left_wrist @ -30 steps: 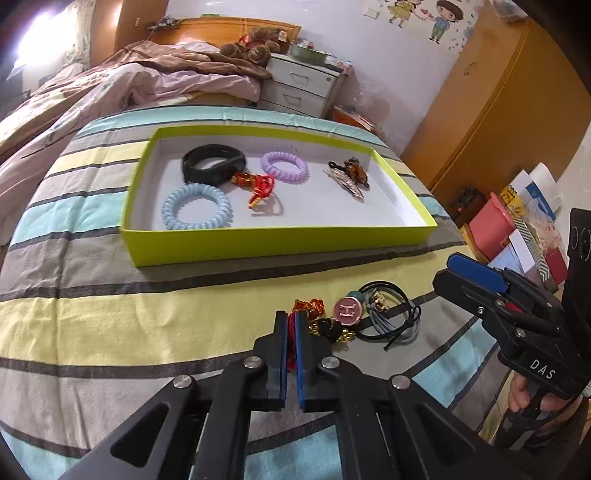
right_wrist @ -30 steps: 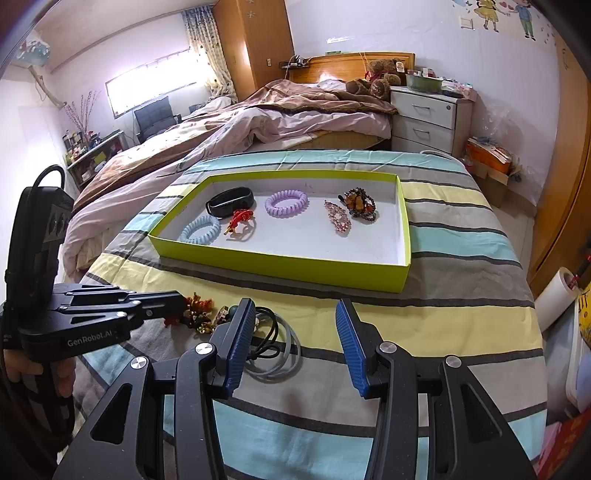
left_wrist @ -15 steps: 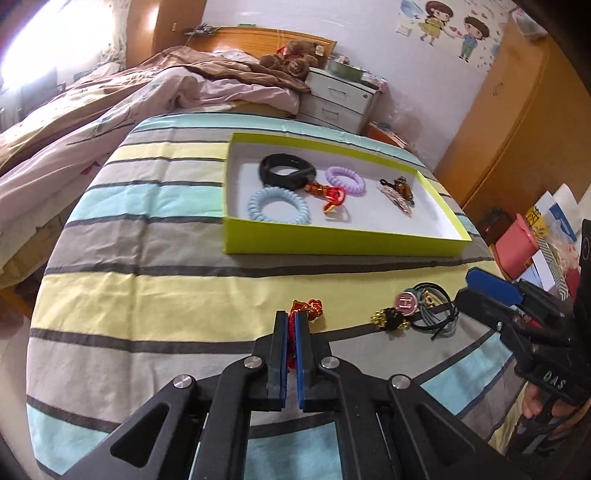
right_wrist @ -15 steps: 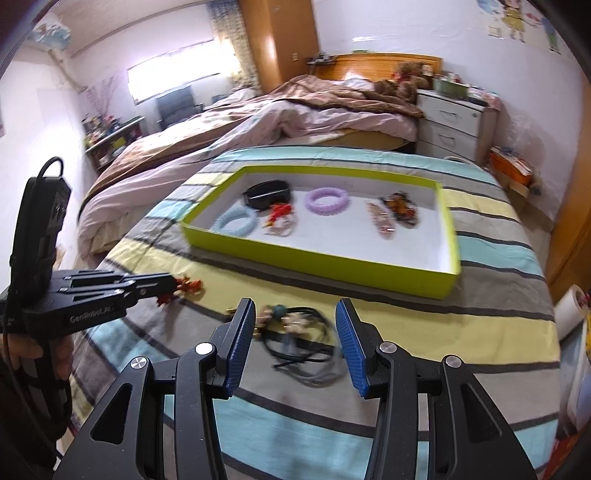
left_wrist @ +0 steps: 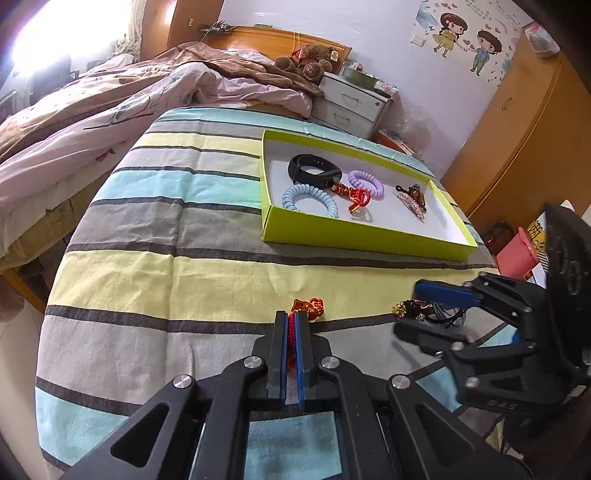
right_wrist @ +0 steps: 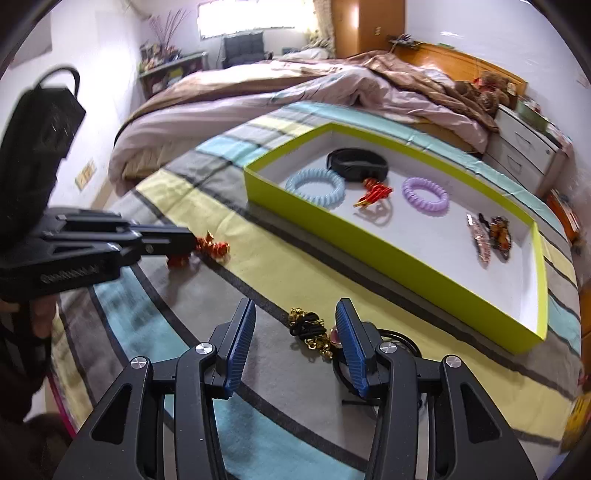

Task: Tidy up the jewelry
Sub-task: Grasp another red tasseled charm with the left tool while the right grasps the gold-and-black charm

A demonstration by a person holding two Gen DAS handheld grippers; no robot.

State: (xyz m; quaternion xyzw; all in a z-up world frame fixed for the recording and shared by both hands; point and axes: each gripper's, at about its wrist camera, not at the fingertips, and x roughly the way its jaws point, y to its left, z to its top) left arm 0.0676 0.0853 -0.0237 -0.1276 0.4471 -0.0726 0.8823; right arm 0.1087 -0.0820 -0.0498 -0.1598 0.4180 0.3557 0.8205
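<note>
We see the right gripper (right_wrist: 291,347) spread wide around the gold-and-black hair tie (right_wrist: 308,328), its long axis running between the jaws, while the left gripper (left_wrist: 291,332), pinching the red charm (left_wrist: 308,308), sits farther off.

A bedroom is seen. The near surface is covered by a striped cloth (left_wrist: 177,236) in yellow, grey and pale blue bands. Beyond it, ahead of the tools, an unmade bed (left_wrist: 110,110) is heaped with pink and brown bedding, backed by a wooden headboard (left_wrist: 280,40). A white nightstand (left_wrist: 351,107) with drawers is set beside the headboard (stuffed toys (left_wrist: 308,64) are piled next to it). A tall wooden wardrobe (left_wrist: 524,136) is placed to the right. Cartoon stickers (left_wrist: 465,40) are fixed to the white wall. Strong daylight is admitted through a window (right_wrist: 251,16) far ahead.
</note>
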